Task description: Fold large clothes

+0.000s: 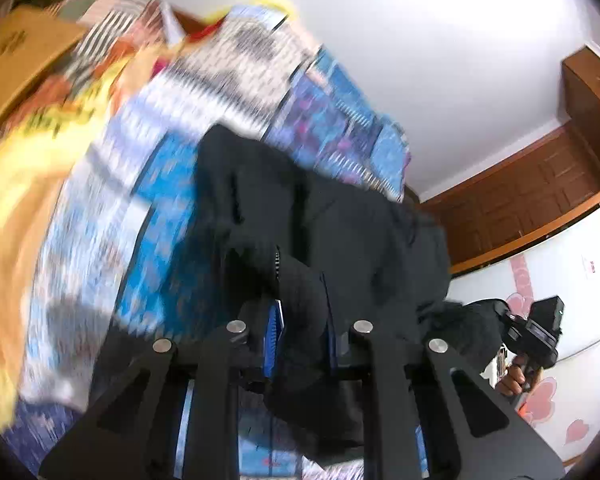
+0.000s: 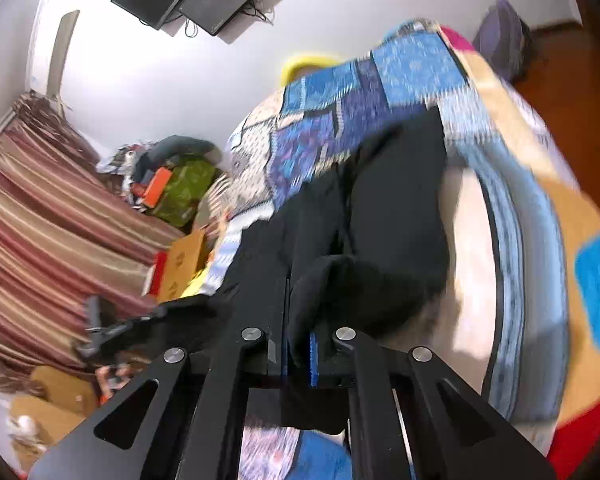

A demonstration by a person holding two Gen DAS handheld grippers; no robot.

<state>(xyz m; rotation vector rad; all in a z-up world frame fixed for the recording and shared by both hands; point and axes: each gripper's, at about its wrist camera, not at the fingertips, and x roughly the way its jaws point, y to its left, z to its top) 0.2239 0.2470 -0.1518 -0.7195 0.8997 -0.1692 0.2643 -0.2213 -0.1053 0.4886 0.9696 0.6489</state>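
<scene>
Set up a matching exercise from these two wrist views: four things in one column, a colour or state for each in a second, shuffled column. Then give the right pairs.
Things:
1. garment
2. curtain
3. wardrobe
4. left gripper

Descriptions:
A. brown wood, along the white wall
B. black, lying across the patchwork bedspread
C. striped red and beige
D. shut on a bunch of black cloth

Pairs: 1-B, 2-C, 3-A, 4-D

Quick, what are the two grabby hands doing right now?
Left gripper: shut on the black garment.
Right gripper: shut on the same black garment.
</scene>
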